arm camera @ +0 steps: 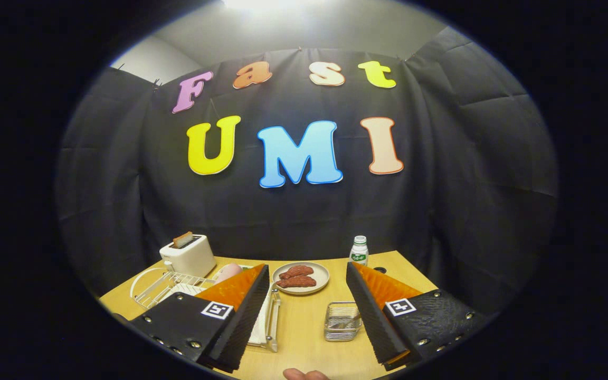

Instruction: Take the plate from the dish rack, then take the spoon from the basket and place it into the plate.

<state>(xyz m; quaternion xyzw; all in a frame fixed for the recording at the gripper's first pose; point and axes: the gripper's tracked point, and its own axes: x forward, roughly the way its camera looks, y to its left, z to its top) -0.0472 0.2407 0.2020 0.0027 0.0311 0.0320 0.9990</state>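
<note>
My gripper (pixel 307 268) is open, raised above the near part of a wooden table (pixel 309 348), with nothing between its fingers. A white wire dish rack (pixel 159 287) stands at the left, partly behind the left finger (pixel 240 295). A pale pink rounded object (pixel 228 272), seemingly the plate, stands upright in the rack just past that finger. A small metal mesh basket (pixel 342 321) sits next to the right finger (pixel 372 306), on its inner side. The spoon (pixel 349 322) lies inside the basket, only faintly visible.
A beige plate (pixel 301 278) holding red pieces of food lies beyond the fingertips. A white toaster (pixel 188 255) stands behind the rack and a small bottle (pixel 358 250) at the back right. A clear holder (pixel 269 322) with white sheets stands beside the left finger. A fingertip (pixel 304 374) shows below.
</note>
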